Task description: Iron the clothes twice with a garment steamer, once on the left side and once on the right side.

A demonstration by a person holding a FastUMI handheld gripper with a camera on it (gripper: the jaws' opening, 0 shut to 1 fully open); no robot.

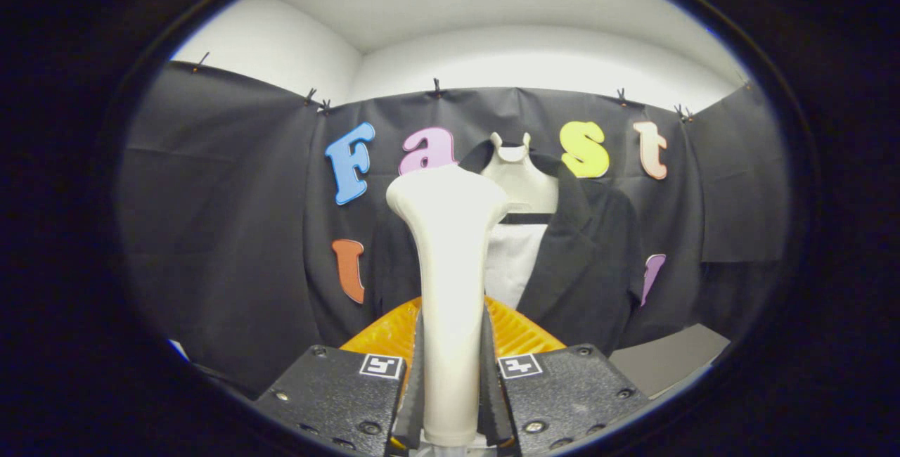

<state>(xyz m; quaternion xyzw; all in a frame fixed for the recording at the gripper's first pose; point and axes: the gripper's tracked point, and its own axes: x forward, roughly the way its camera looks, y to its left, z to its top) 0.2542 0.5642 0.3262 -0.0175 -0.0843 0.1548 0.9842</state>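
Observation:
My gripper (451, 372) is shut on the handle of a cream garment steamer (450, 246), which stands upright between the fingers with its wide head at the top. Beyond it a black jacket (583, 260) hangs on a white mannequin torso (524, 179) against the booth wall, with a white shirt panel (513, 260) showing in the jacket's opening. The steamer head is in front of the jacket's left half and hides much of it. I cannot tell whether the head touches the cloth.
A grey tabletop (668, 358) shows low at the right, below the jacket's hem. Black cloth walls (225, 218) close in on the left, back and right. A white ceiling is above.

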